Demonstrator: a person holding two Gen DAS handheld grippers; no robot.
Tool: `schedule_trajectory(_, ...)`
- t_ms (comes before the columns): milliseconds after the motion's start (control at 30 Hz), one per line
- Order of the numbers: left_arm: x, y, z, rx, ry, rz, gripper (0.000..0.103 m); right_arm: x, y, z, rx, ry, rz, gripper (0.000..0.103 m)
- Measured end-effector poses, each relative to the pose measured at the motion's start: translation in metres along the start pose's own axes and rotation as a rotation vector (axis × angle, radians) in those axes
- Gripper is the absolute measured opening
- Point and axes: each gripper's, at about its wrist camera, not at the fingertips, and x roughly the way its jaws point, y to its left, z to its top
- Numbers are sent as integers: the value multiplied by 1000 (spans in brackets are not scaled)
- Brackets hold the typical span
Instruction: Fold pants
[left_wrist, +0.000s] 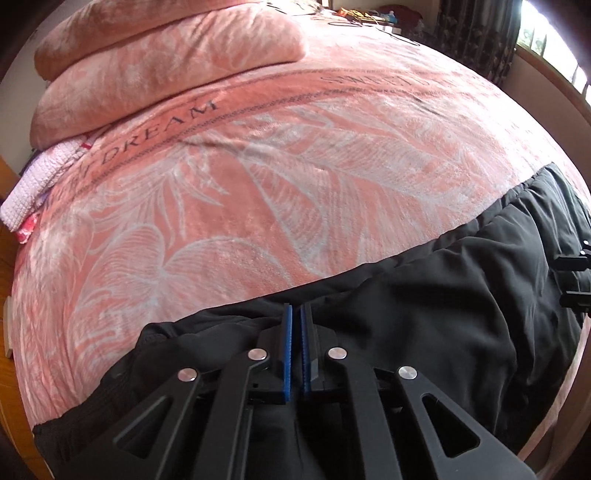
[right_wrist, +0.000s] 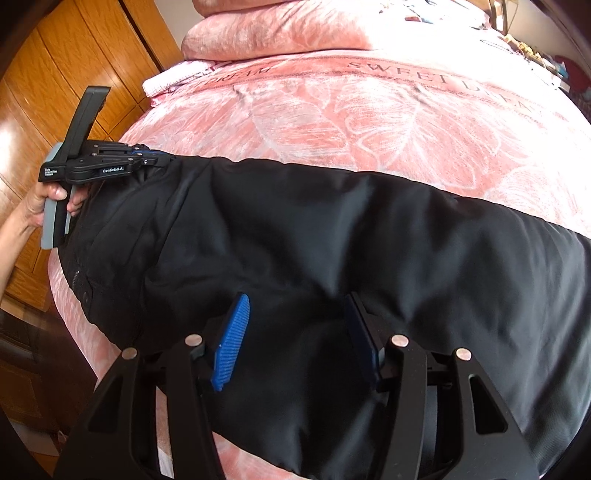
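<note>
Black pants (right_wrist: 332, 240) are laid lengthwise across a pink bed (right_wrist: 369, 122). The left gripper (left_wrist: 296, 314) is closed at one end (empty, apparently); the right gripper (right_wrist: 295, 317) is held apart over mid-length fabric.

Black pants (right_wrist: 314, 236) stretch across the pink bed (right_wrist: 332, 122); right tool (right_wrist: 295, 314) hovers wide open above them (left tool (right_wrist: 155, 157) at the far-left end).
</note>
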Motion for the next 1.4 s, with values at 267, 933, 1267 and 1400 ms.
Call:
schedule_trajectory(267, -73, -68, -46, -344, -48, -134, 41, -53, -3, -32, -13, -20, -36, 54)
schedule_trajectory(933, -38, -148, -132, -756, 49, -252, 41, -91, -103, -130, 526, -12, 88, 56)
schedule_trajectory(1267, -35, -158, -128, -735, 58, -185, 43, -82, -120, -132, 534, 38, 54, 9)
schedule_trajectory(1400, -42, -167, -127, -675, 36, -151, 42, -80, -113, -131, 476, 52, 0, 13)
